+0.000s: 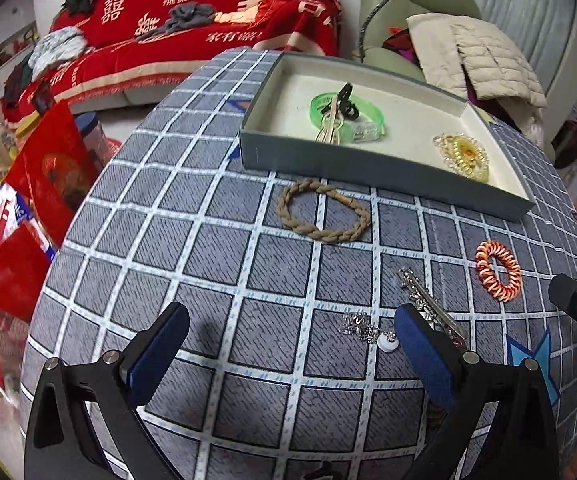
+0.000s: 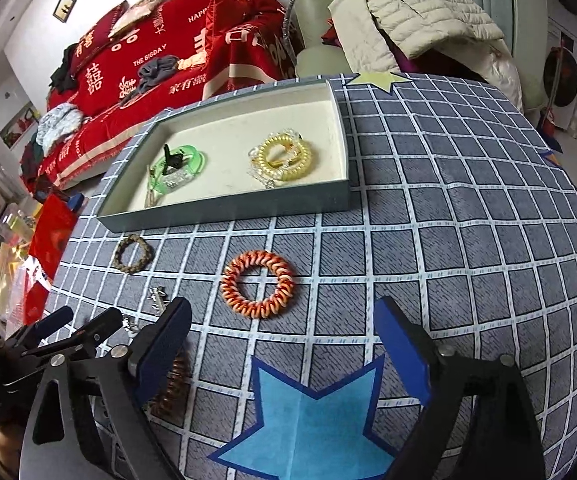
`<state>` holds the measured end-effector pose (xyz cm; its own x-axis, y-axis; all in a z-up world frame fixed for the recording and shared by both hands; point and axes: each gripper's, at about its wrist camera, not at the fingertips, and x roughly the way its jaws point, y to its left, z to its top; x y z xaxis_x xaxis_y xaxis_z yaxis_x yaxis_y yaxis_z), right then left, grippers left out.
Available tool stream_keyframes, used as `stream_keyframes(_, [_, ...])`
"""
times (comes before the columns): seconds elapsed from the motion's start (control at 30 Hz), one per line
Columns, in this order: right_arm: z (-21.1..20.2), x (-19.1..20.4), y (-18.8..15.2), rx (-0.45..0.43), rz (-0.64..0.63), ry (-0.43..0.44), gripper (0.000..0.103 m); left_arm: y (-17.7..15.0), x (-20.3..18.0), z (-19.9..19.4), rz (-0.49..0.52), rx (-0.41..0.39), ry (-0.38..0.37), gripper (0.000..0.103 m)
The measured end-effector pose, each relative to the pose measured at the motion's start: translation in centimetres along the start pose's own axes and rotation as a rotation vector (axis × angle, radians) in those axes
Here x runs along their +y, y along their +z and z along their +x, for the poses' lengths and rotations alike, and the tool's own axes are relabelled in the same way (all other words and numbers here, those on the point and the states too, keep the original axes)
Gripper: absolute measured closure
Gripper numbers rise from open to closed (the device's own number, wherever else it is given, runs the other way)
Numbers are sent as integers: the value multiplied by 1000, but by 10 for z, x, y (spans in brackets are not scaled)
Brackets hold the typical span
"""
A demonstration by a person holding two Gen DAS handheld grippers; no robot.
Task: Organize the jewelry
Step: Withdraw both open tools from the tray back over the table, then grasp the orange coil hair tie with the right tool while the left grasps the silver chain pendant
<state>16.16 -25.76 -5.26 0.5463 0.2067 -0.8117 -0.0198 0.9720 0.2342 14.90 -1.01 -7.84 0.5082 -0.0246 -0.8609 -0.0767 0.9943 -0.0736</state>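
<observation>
A grey tray (image 1: 328,160) (image 2: 224,210) with a cream floor holds a green bangle (image 1: 368,110) (image 2: 196,160), a black clip, a key-like piece and a yellow coil tie (image 1: 466,156) (image 2: 288,156). On the checked cloth lie a braided brown band (image 1: 322,210) (image 2: 134,254), an orange coil tie (image 1: 498,270) (image 2: 258,282), a silver hair clip (image 1: 428,300) (image 2: 158,298) and a silver chain with a white bead (image 1: 368,330). My left gripper (image 1: 290,344) is open and empty, the chain between its fingers. My right gripper (image 2: 284,338) is open and empty, just short of the orange coil.
The table (image 1: 208,240) is round with a grey checked cloth and blue star patches (image 2: 308,412). A brown coil tie (image 2: 174,380) lies by the right gripper's left finger. Red bags (image 1: 48,172) crowd the left edge. A red-covered sofa and a chair with a jacket stand behind.
</observation>
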Motion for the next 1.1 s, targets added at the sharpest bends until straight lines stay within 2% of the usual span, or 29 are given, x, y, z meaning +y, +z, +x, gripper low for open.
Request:
stream_keyframes(0.37, [32, 3, 2, 50, -38, -46, 41, -6, -4, 1, 5, -23, 42, 0])
stream_keyframes(0.53, [38, 3, 4, 49, -35, -46, 44, -5, 0, 4, -7, -3, 51, 0])
stream_keyframes(0.63, [38, 2, 4, 46, -30, -38, 44, -5, 0, 3, -18, 6, 22, 0])
stream_keyframes(0.73, [37, -3, 5, 41, -8, -28, 52, -4, -6, 0, 4, 5, -8, 0])
stream_keyframes(0.8, [38, -6, 7, 40, 1, -26, 52, -4, -11, -1, 17, 5, -12, 0])
stream_keyframes(0.9, [41, -1, 7, 46, -43, -40, 53, -5, -17, 4, 24, 23, -4, 0])
stream_keyframes(1.03, [44, 13, 3, 38, -137, -105, 53, -10, -26, 4, 69, 8, 38, 0])
stream_keyframes(1.1, [44, 18, 0, 35, -168, -130, 53, -10, -27, 3, 81, 5, 28, 6])
